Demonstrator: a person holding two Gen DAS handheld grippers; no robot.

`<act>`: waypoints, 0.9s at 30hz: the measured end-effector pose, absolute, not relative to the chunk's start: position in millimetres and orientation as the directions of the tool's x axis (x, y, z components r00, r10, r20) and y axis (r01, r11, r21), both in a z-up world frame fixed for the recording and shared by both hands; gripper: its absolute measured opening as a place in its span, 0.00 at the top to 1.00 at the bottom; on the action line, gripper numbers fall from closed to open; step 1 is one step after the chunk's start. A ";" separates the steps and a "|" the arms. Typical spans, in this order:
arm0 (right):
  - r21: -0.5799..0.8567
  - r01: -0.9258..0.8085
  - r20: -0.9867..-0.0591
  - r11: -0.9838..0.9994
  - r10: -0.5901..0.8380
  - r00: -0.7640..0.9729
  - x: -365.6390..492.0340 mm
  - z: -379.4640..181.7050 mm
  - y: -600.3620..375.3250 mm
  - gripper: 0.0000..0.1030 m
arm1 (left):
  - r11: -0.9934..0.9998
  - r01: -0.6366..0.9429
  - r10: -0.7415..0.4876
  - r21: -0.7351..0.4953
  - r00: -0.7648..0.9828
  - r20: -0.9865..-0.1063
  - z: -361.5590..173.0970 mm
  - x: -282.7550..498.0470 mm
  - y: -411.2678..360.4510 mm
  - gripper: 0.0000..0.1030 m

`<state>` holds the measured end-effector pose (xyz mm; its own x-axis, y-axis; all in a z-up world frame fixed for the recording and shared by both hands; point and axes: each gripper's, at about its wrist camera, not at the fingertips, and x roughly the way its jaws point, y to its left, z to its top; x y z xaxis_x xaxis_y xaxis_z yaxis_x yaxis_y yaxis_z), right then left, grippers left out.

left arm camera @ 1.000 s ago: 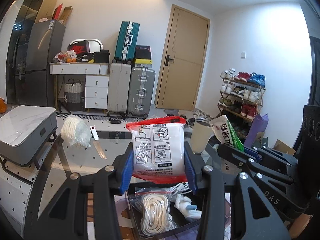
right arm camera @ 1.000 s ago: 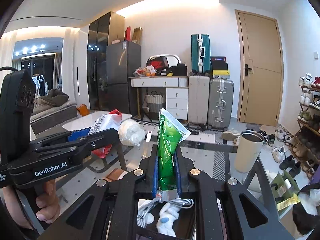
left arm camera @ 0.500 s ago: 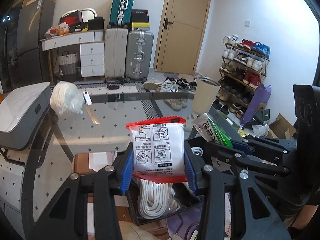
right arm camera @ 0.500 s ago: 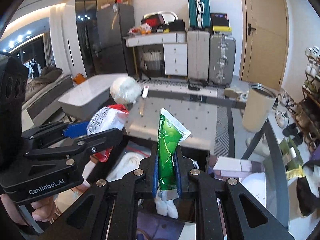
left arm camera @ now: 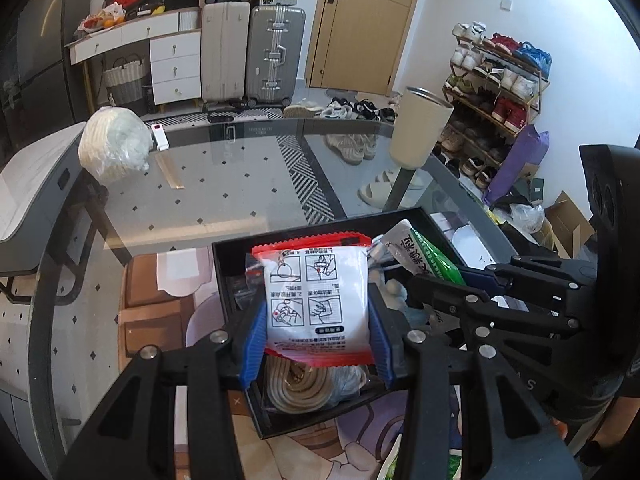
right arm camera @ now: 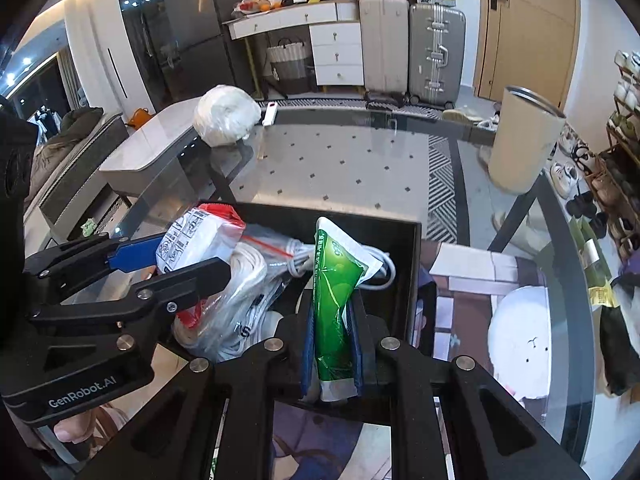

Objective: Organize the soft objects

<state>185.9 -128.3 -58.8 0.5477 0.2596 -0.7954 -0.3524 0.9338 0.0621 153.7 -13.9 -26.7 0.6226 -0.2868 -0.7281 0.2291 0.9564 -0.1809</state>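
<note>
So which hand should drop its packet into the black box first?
Probably the left. The left gripper holds its white packet right above the open middle of the black box. The right gripper holds its green packet nearer the box's edge.

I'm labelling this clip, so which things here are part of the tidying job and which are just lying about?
In the job:
- white packet with red edges, in left gripper
- green sachet, in right gripper
- black tray
- bagged white cord

Lying about:
- beige tumbler
- bagged white bundle
- suitcases
</note>
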 end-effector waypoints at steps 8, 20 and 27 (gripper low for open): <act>0.056 -0.357 -0.807 0.933 0.252 0.534 186.2 -63.8 -128.2 0.85 | 0.959 0.221 -0.276 -0.177 0.597 -0.753 -35.4 156.4 -18.1 0.57; 0.046 -0.345 -0.806 0.937 0.239 0.542 180.7 -66.8 -125.8 0.75 | 0.959 0.219 -0.276 -0.180 0.576 -0.770 -40.1 158.0 -15.7 0.55; 0.056 -0.351 -0.796 0.935 0.254 0.549 165.4 -53.9 -134.1 0.62 | 0.959 0.224 -0.276 -0.176 0.587 -0.761 -33.4 147.9 -15.9 0.37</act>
